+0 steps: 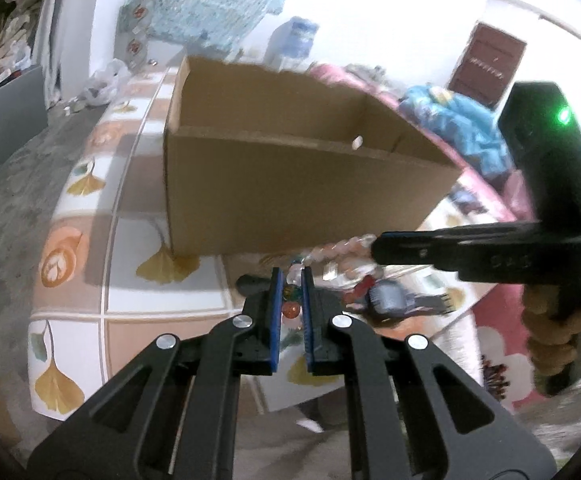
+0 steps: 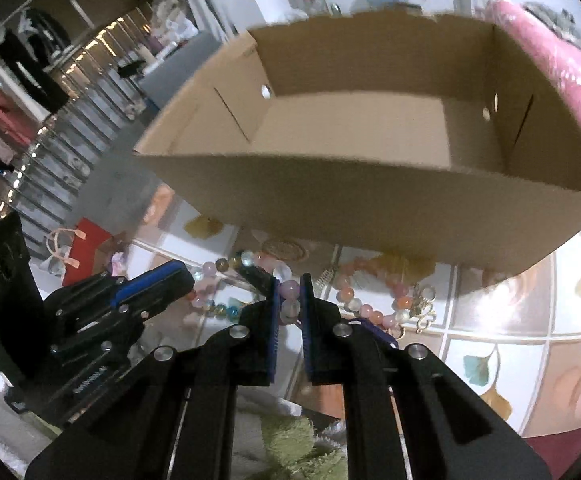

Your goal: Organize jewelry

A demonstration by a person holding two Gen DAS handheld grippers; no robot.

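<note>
- Left gripper [image 1: 290, 280]: fingers [image 1: 276, 312] closed tight on a strand of beads, blue pads pressing from both sides; a clear bead at the tips, small orange and coloured beads visible lower in the narrow gap.
- Right gripper [image 2: 289, 284]: fingers [image 2: 275, 320] also closed, pinching a bracelet of pale pink and milky beads [image 2: 290, 300] between the blue pads.
- In the left wrist view, right gripper [image 1: 378, 246] seen from the side, closed tips on a chain of pale pink and clear beads [image 1: 342, 246] that runs toward the left gripper; whether one strand or two, cannot tell.
- A hand [image 1: 558, 340] wrapped around the handle of the right gripper, green light shining above it.
- Second bracelet [image 2: 374, 300], orange, pink and white beads with a small gold charm, lying flat on the worktop [image 2: 502, 320] just right of the right gripper's fingers.
- More beads, pink, clear, amber and blue [image 2: 218, 280], lying between the two grippers in the right wrist view.
- Open cardboard box [image 2: 370, 208], nothing visible inside, standing on the worktop just behind the jewelry; round holes in its side walls.
- Worktop covered by a cloth printed with yellow ginkgo leaves and peach squares.
- Pink fabric [image 2: 550, 52] beside the box at the right.
</note>
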